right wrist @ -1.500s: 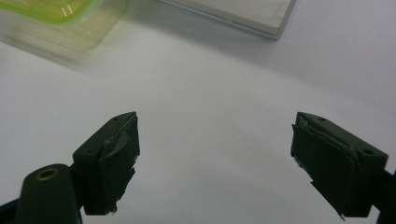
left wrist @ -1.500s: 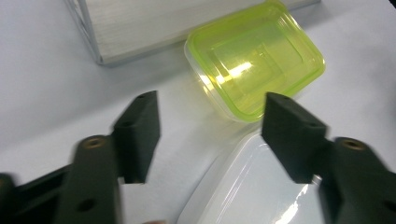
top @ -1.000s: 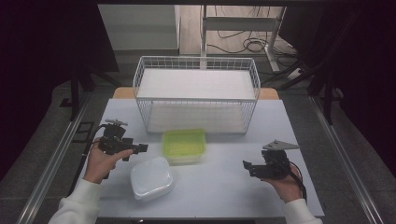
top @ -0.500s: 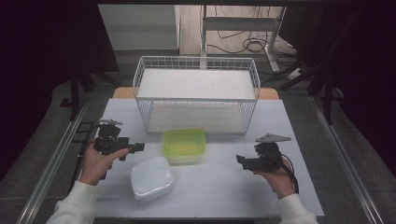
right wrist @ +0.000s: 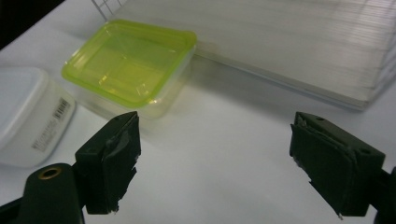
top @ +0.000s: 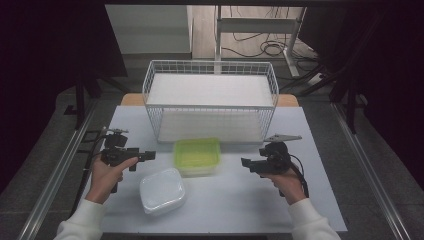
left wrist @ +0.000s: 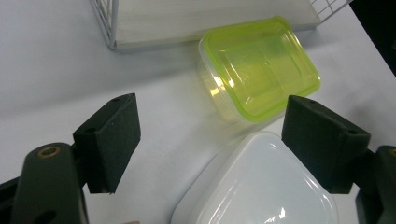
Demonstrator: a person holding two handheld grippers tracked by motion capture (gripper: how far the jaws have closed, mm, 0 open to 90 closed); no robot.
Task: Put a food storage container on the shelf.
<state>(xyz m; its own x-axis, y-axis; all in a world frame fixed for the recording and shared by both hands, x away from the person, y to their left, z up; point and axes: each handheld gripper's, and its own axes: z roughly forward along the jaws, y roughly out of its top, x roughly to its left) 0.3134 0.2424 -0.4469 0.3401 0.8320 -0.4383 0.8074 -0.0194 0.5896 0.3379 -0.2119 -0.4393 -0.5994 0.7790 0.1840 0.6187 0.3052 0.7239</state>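
Green-lidded and clear-walled, the food container sits at the middle of the white table, just in front of the wire basket, and we find it between our two grippers. White plastic marks the second container, which lies nearer to us and to the left, close beside the green one's front corner; whether the two touch we cannot tell.

We hold the left gripper above the table's left part, its jaws spread wide and gripping nothing. In the left gripper view both tubs lie straight ahead: the white container is directly beneath the open jaws, the green-lidded one a little beyond. We hold the right gripper off to the right, likewise wide open and empty, and the right gripper view places the green-lidded container ahead and to the left of its jaws, near but apart.

We judge the left gripper the nearer to the white container, while the green one lies about equally near both. Its long side runs across the table, parallel to the basket's front, so each gripper faces a short end.
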